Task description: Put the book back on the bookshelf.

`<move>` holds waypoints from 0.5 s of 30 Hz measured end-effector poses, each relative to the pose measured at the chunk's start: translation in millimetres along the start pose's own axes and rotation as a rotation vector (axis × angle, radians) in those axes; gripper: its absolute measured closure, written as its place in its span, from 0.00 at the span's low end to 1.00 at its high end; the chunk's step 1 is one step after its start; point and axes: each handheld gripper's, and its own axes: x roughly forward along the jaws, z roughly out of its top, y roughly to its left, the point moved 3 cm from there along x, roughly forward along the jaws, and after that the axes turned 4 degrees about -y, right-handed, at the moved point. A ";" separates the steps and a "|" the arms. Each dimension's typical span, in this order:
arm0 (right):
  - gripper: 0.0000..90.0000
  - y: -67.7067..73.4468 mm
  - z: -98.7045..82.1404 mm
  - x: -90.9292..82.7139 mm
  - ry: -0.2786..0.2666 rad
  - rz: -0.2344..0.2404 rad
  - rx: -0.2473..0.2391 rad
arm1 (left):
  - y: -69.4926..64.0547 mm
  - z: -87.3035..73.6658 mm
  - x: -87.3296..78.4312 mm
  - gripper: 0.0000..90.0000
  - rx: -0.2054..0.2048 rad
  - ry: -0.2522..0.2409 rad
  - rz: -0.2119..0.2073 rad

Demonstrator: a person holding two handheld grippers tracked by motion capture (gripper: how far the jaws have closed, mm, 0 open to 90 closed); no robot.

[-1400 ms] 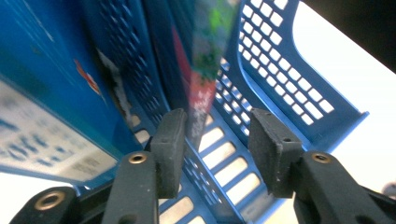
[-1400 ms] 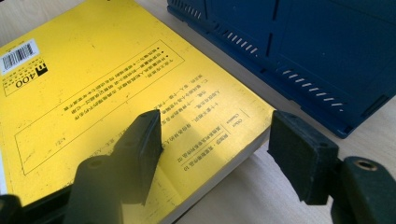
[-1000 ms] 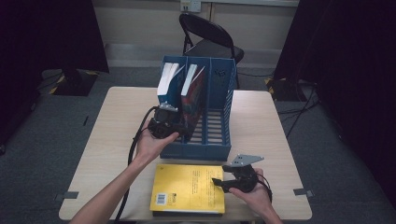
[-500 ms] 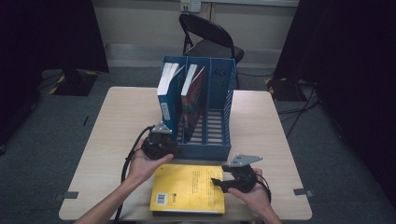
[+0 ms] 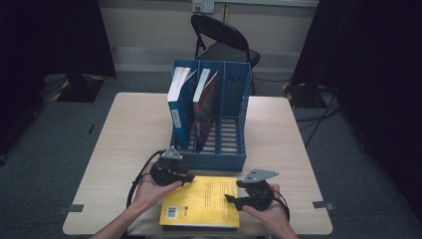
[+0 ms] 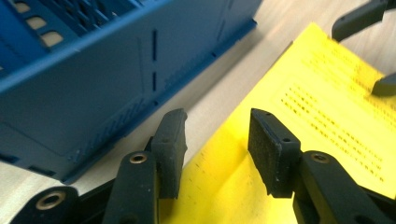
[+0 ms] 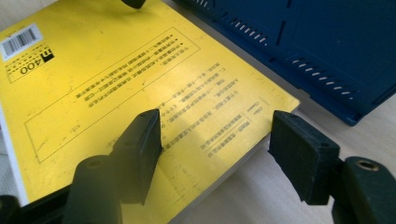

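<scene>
A yellow book (image 5: 204,201) lies flat at the table's front edge, just in front of a blue file rack (image 5: 234,119). In the rack stand a blue book (image 5: 178,107) and a red book (image 5: 206,107). My left gripper (image 5: 186,178) hovers low over the yellow book's (image 6: 327,107) far left corner. Its jaws have just been opening and stand open (image 6: 217,144), with nothing pressed between the pads. My right gripper (image 5: 231,198) is open at the book's right side. In the right gripper view (image 7: 215,135), one jaw is over the cover (image 7: 116,79) and the other is past its edge.
The rack's front wall (image 6: 116,70) is close beside my left jaws, and its corner (image 7: 327,42) lies just beyond my right ones. The rack's two right slots hold nothing. A folding chair (image 5: 224,42) stands behind the table. Bare tabletop (image 5: 129,129) spreads left of the rack.
My left gripper has come away from the red book in the rack and dropped toward the table, to the yellow book's far corner, with its jaws wider. The right gripper has stayed put.
</scene>
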 end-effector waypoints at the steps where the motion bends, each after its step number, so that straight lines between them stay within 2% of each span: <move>1: 0.38 0.0 0.0 0.0 0.000 0.000 0.000 | 0.0 0.0 0.0 0.61 0.000 0.000 0.000; 3: 0.38 -0.1 -2.0 -0.7 -0.008 0.003 0.006 | -0.2 -2.4 2.9 0.61 -0.005 0.007 -0.016; 4: 0.37 -1.3 -4.2 -0.2 -0.024 0.011 0.027 | 0.2 -2.9 5.3 0.60 -0.021 0.000 -0.035; 12: 0.36 -2.3 -6.3 0.7 -0.036 0.016 0.050 | 1.2 -7.3 5.9 0.61 -0.026 -0.036 -0.046; 15: 0.37 -1.8 -6.8 0.8 -0.038 0.012 0.057 | 1.0 -8.8 5.6 0.61 -0.013 -0.050 -0.046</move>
